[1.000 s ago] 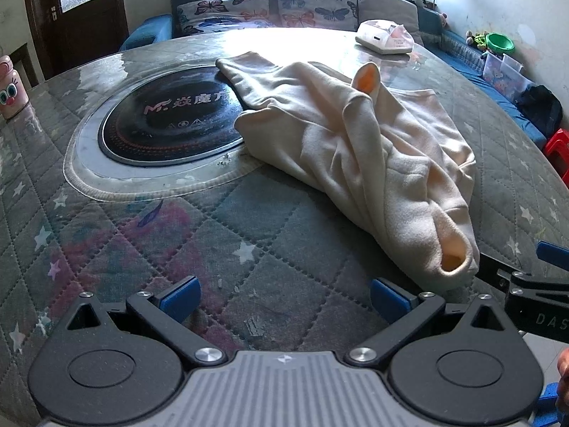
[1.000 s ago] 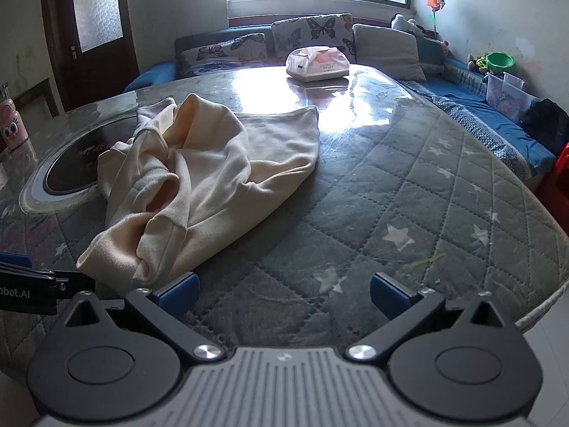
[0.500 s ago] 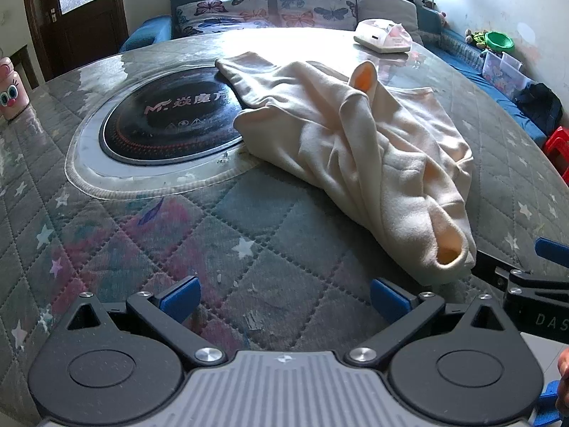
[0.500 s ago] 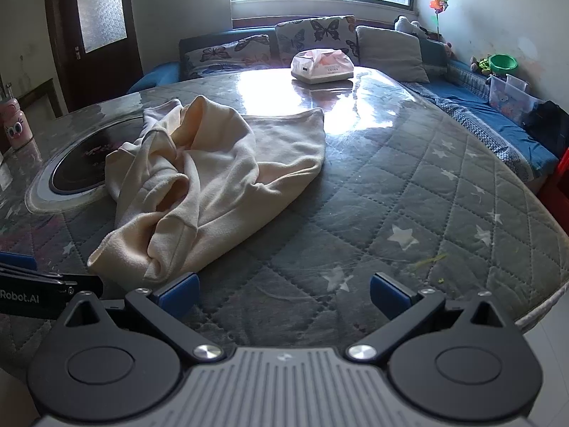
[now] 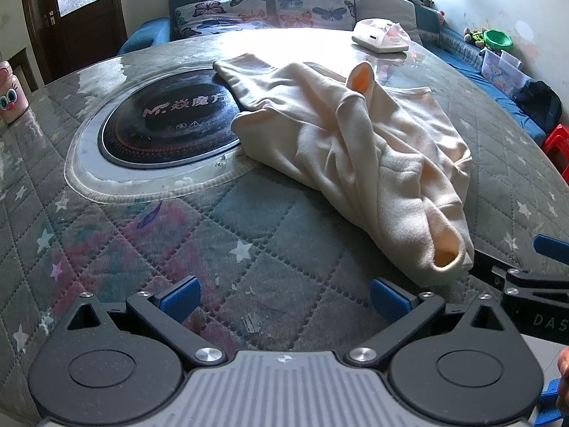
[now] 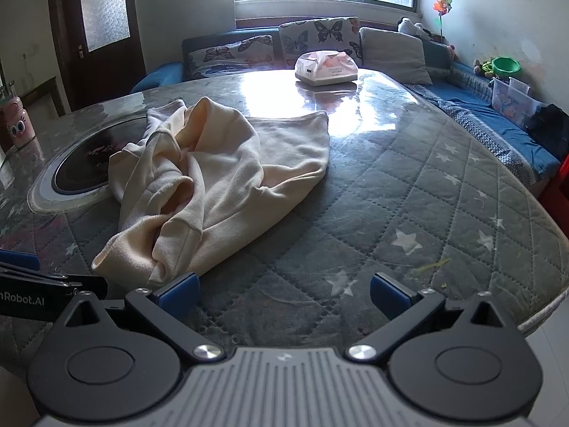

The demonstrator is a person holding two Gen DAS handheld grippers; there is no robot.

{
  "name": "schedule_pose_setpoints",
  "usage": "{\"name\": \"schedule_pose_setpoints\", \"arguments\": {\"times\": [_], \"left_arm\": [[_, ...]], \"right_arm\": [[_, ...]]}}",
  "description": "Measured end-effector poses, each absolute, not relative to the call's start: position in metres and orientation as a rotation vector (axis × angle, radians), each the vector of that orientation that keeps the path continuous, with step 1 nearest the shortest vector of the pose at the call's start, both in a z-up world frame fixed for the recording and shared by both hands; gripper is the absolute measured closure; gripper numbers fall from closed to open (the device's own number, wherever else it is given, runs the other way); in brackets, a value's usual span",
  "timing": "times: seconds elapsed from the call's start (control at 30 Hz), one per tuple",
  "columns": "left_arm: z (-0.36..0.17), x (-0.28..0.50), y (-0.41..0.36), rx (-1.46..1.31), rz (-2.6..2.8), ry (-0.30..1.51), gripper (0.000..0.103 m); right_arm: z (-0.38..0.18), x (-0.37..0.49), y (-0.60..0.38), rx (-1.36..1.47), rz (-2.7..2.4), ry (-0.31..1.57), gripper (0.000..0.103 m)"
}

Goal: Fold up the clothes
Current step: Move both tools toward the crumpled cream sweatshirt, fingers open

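Note:
A cream garment (image 5: 355,149) lies crumpled in a heap on the round quilted table (image 5: 160,235); it also shows in the right wrist view (image 6: 213,185). One end drapes over the black cooktop disc (image 5: 167,124). A sleeve opening (image 5: 446,249) points toward the near edge. My left gripper (image 5: 282,299) is open and empty, low over the table, just left of that sleeve end. My right gripper (image 6: 282,293) is open and empty, its left fingertip (image 6: 179,290) right at the garment's near hem. Each gripper shows at the other view's edge.
A tissue box (image 6: 325,67) stands at the table's far side. A pink cup (image 5: 10,96) sits at the far left. A sofa with butterfly cushions (image 6: 316,39) runs behind the table. The table edge (image 6: 544,316) drops off at right.
Both grippers have edged slightly forward toward the garment. The right view has risen a little. The garment has not moved and both grippers stay open.

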State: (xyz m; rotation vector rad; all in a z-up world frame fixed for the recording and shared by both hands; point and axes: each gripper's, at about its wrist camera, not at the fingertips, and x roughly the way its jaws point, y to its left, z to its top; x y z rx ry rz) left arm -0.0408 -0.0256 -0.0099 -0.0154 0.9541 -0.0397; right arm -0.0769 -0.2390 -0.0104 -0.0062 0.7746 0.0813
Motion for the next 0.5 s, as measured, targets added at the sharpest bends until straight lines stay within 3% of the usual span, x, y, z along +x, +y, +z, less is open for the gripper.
{"name": "schedule_pose_setpoints", "arguments": {"times": [0.5], "left_arm": [[-0.0082,-0.0355,-0.0248,-0.013,-0.037,0.955,0.0]], "right_arm": [[-0.0077,-0.0714,-0.2362,-0.006,0.092,0.773,0.0]]}}
